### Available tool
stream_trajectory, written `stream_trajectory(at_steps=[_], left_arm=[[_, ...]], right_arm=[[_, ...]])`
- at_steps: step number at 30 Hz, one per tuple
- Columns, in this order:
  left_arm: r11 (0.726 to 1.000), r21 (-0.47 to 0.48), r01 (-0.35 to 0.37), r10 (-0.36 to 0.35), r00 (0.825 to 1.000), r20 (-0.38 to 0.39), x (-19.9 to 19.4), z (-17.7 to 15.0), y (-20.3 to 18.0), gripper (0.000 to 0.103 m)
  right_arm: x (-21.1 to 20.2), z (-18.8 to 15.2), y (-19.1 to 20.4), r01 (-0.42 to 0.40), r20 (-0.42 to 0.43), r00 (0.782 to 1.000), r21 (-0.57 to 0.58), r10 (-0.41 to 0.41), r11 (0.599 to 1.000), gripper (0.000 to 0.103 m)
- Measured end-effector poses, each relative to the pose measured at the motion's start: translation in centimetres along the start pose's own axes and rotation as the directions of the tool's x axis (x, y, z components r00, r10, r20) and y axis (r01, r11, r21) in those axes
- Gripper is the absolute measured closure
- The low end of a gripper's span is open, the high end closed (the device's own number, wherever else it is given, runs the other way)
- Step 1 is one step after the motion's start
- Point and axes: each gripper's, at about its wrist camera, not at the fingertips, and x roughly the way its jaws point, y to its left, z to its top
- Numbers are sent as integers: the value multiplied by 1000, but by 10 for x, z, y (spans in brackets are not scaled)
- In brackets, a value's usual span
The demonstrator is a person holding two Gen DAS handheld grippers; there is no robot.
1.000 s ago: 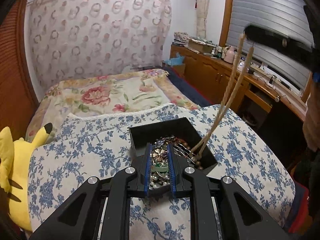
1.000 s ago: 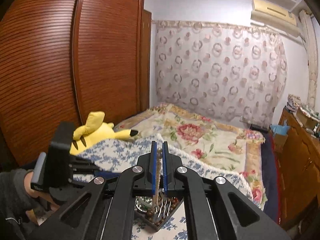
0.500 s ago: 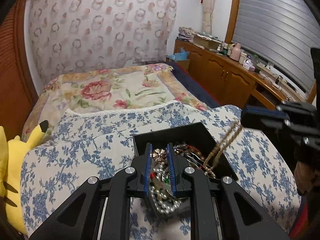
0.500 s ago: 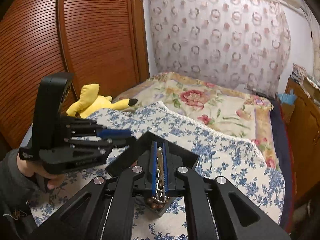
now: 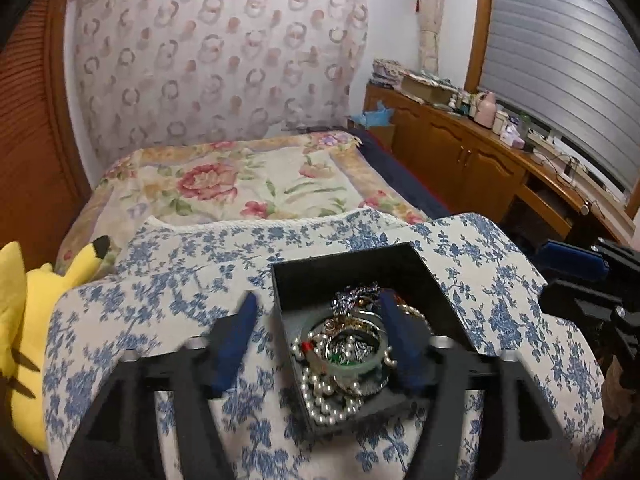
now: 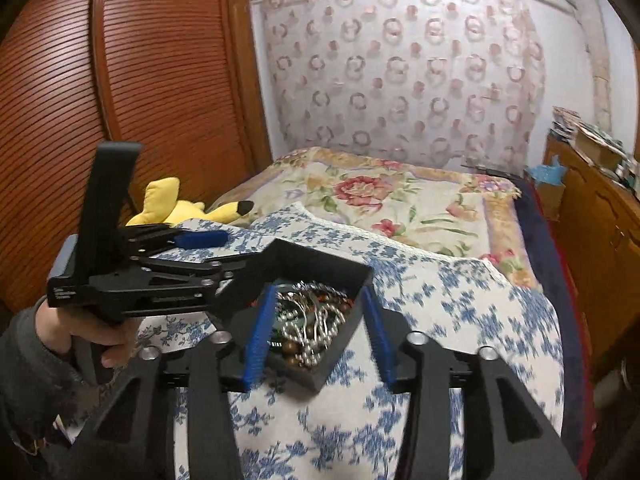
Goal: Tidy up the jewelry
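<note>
Both grippers have just been opening: my left gripper [image 5: 316, 344] straddles the near wall of the black jewelry box [image 5: 436, 280], low centre of frame, gripping nothing. My right gripper [image 6: 316, 336] angles down, released, jaws flanking the box's corner on the blue floral cloth [image 6: 460, 320].

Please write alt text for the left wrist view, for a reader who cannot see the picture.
An open left gripper with blue pads hangs over an open black box full of tangled jewelry, including pearl beads and a pale green bangle. The box sits on a blue-flowered cloth on a bed, with a yellow plush toy at the left edge and the right gripper at the right edge.
</note>
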Motion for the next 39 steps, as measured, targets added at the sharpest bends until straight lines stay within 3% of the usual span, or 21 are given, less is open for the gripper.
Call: stream_trajectory(at_steps=[2,6,12,16,23,39], left_arm=[[1000,-8,-22,22,1000,21,-12,-6,-3,23],[998,-19,-63,64,996,59,-43,-24,-11,13],[994,-25,-105,107,989,105,-89,-54,-24,8],[987,-48,-151,156,979,129,-120,-78,-28,8],[984,-71,-164,172,976,136,-145,-104,-31,8],[984,-73,-161,171,970,173,-164,-113,-37,8]], right_arm=[[-10,-9,1,19,17,1000,15,-20,1000,41],[-31,-27,6,67,52,996,36,-69,997,25],[-66,-51,23,143,121,981,54,-149,988,2],[-83,-67,34,176,138,973,84,-187,981,2],[-98,-89,45,196,161,964,121,-214,973,2],[-108,-100,54,223,182,953,126,-243,967,2]])
